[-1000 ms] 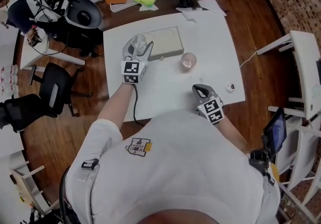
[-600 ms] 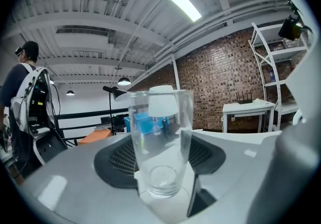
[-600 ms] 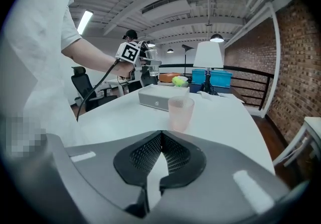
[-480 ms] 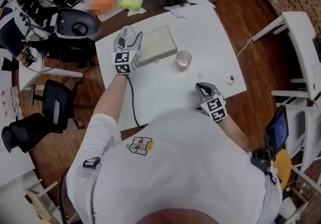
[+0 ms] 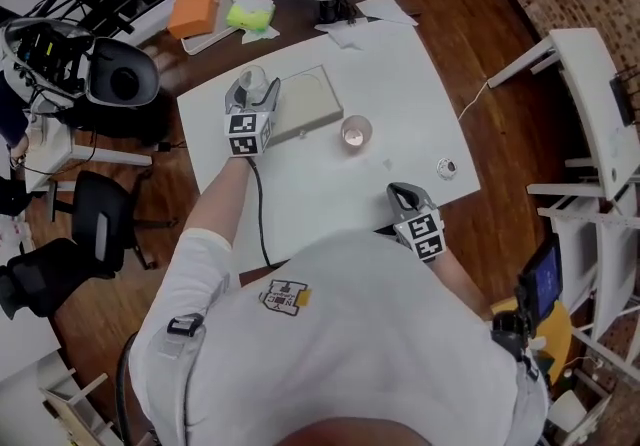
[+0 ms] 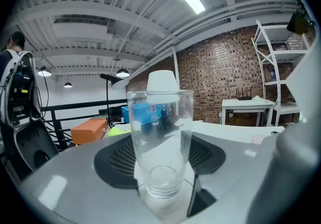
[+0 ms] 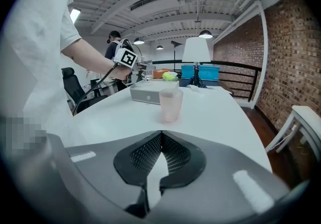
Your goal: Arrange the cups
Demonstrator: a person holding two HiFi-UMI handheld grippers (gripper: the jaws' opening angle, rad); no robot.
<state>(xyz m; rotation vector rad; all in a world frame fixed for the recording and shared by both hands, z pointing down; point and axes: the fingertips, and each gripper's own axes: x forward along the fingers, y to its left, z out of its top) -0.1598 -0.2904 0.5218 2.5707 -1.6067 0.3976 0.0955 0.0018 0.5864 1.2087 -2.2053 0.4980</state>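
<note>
Left gripper view: wide-spread left hand-held gripper (image 6: 161, 160) clamps the clear glass (image 6: 160, 117).

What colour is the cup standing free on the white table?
The cup is pale pink; clearest in the right gripper view.

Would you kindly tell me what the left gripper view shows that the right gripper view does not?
Only the left gripper view: the left gripper clamped on a clear glass, seen close up. Only the right gripper view: the right gripper shut and empty, and the person's arm. Both: the white lamp, blue bins and orange box.
</note>
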